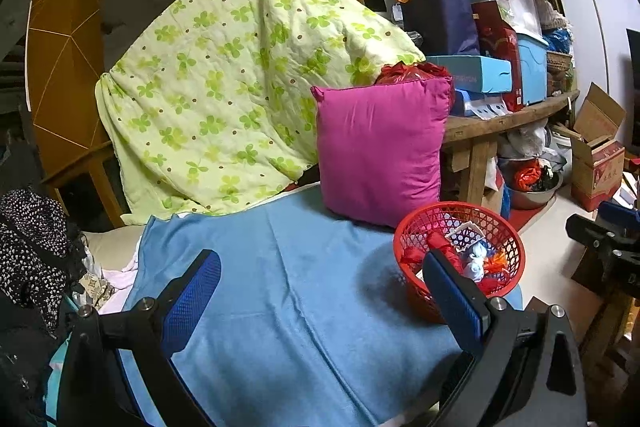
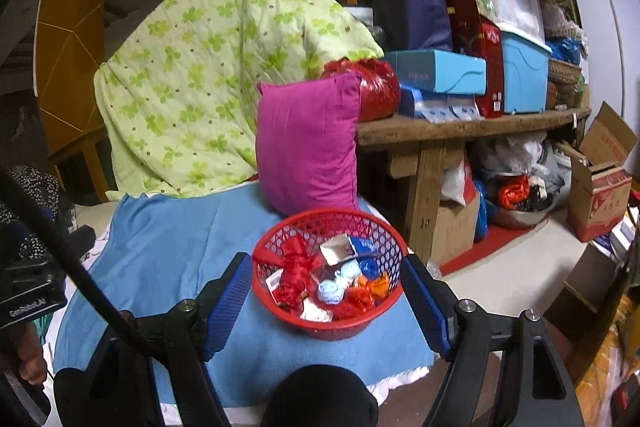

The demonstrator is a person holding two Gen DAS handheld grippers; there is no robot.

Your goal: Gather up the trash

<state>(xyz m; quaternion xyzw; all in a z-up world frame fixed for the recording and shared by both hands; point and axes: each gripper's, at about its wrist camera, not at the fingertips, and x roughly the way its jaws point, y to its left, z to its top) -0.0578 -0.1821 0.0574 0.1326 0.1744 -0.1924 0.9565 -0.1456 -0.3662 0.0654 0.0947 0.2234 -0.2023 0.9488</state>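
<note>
While both grippers, left gripper (image 1: 320, 295) and right gripper (image 2: 326, 293), stand apart and empty, the red basket (image 2: 280, 247) at lower centre gathers crumpled wrappers (image 2: 296, 275).

One red basket (image 2: 280, 227), one magenta pillow (image 2: 306, 143), one green quilt (image 2: 192, 67), one blue blanket (image 2: 168, 247), two grippers.

Basket (image 2: 328, 323) of trash (image 2: 332, 279) on blanket (image 2: 168, 247), pillow (image 2: 308, 143) behind it

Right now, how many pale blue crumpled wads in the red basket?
2. One lies mid-basket by the white carton; the other sits just below-left of it, touching. The red basket is heaped, so more may be buried.
</note>
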